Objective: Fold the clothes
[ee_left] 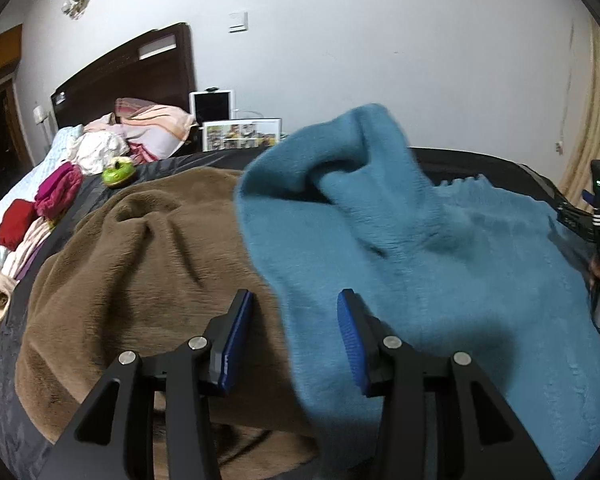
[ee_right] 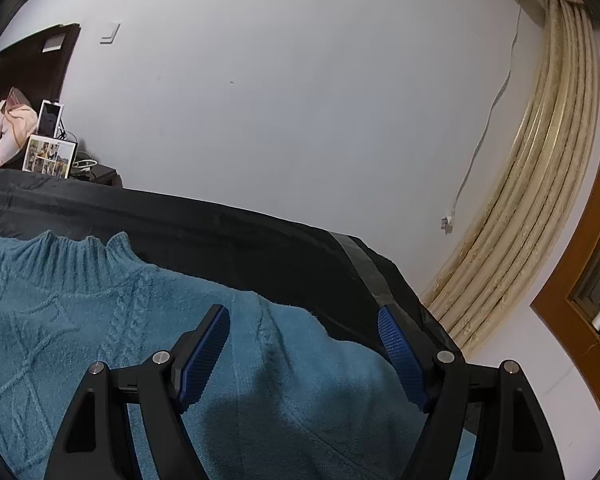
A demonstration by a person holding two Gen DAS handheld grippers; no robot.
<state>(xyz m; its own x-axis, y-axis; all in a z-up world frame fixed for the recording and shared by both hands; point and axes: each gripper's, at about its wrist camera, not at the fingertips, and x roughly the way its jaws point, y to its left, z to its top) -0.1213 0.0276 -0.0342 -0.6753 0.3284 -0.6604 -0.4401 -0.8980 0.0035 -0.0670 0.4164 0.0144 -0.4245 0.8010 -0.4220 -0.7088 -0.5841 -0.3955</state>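
The bed (ee_left: pixel 16 384) is serving as folding surface. The blue sweater (ee_left: pixel 440 264) is lying spread across it, one part flipped over, overlapping the brown blanket (ee_left: pixel 140 264). Left gripper (ee_left: pixel 296 320) jaws are standing part-open, empty, above the sweater's edge; right gripper (ee_right: pixel 304 332) jaws are gaping wide, empty, over its shoulder.

The blue sweater (ee_left: pixel 440 280) fills the middle, its raised fold (ee_left: pixel 340 160) blocking the way to the far edge. Left, the brown blanket (ee_left: pixel 140 264) bunches up (soft, low humps). Beyond it, a green toy (ee_left: pixel 118 172) and piled clothes (ee_left: pixel 56 192) crowd the bed; the black cover (ee_right: pixel 260 240) past the sweater's collar lies bare.
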